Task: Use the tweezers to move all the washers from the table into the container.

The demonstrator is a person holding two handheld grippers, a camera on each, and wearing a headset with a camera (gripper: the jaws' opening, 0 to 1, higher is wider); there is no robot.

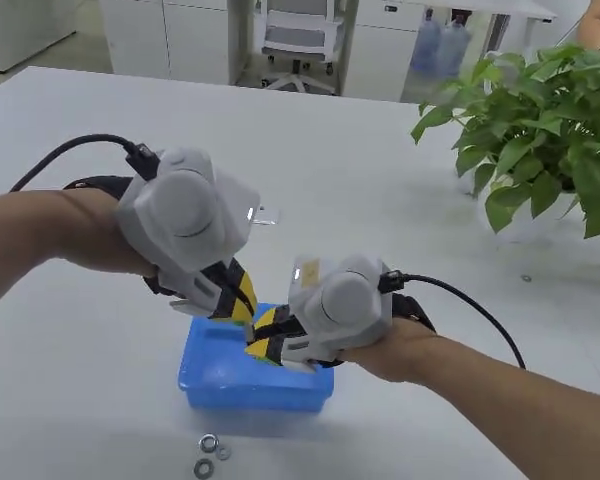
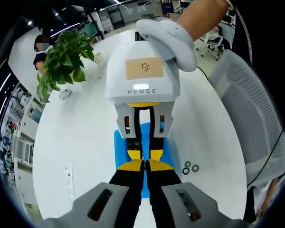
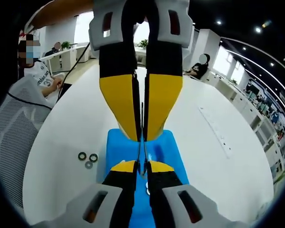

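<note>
Lying beside the container (image 3: 170, 149), washers (image 3: 88, 158), apart from left tool (image 2: 145, 165), right tool (image 3: 142, 167).

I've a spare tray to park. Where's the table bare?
Bare: the far table, left of the plant, and the stretch left of the blue container. Crowded: above the container, where left tool and right tool meet, and its near side, where washers lie.

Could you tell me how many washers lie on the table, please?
3, clustered on the table beside the blue container: the far washer, the right washer, the near washer. Others may hide inside.
</note>
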